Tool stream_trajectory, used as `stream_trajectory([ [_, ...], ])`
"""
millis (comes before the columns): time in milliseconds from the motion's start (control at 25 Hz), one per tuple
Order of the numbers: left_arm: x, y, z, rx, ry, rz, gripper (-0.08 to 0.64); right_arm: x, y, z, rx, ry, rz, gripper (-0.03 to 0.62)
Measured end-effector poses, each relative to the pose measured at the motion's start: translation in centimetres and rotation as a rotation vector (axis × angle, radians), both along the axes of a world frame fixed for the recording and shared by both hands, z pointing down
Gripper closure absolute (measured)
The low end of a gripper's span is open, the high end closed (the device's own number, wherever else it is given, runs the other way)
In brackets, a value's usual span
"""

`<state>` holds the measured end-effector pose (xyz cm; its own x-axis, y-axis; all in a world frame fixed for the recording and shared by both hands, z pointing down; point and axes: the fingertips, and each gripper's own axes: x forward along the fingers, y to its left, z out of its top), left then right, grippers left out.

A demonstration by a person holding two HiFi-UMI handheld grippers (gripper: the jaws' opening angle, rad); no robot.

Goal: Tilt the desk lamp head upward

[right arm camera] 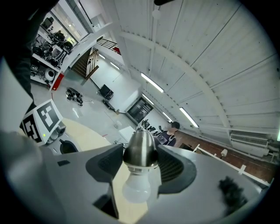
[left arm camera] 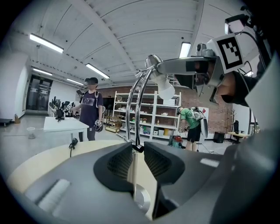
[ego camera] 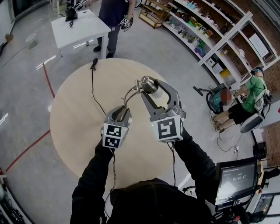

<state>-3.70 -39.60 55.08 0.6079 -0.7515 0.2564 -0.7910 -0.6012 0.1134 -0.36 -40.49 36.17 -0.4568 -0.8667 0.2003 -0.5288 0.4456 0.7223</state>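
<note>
A chrome desk lamp stands on the round wooden table (ego camera: 74, 118). Its curved stem (ego camera: 128, 97) rises to a metal head (ego camera: 148, 84) that carries a white bulb (right arm camera: 136, 188). My left gripper (ego camera: 124, 112) is shut on the stem low down; in the left gripper view the stem (left arm camera: 136, 113) runs up between the pads of the left gripper (left arm camera: 138, 159), above the round base (left arm camera: 142, 199). My right gripper (ego camera: 154, 89) is shut on the lamp head; in the right gripper view the head (right arm camera: 140, 148) sits between both pads of the right gripper (right arm camera: 140, 164), bulb pointing toward the camera.
The lamp's black cable (ego camera: 92, 83) trails across the table to the far edge. Beyond it stand a white table (ego camera: 81, 26) and a person (ego camera: 114, 13). Shelving (ego camera: 210, 26) lines the right wall, near a seated person in green (ego camera: 249, 96). A monitor (ego camera: 236, 179) is at the lower right.
</note>
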Motion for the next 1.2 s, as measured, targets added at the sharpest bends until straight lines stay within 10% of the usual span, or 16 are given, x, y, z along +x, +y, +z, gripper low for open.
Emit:
stream_trajectory([
  [1200, 0.2, 0.5, 0.0, -0.025, 0.038, -0.024, 0.471, -5.0, 1.2, -1.6, 0.063, -0.009, -0.099, 0.344],
])
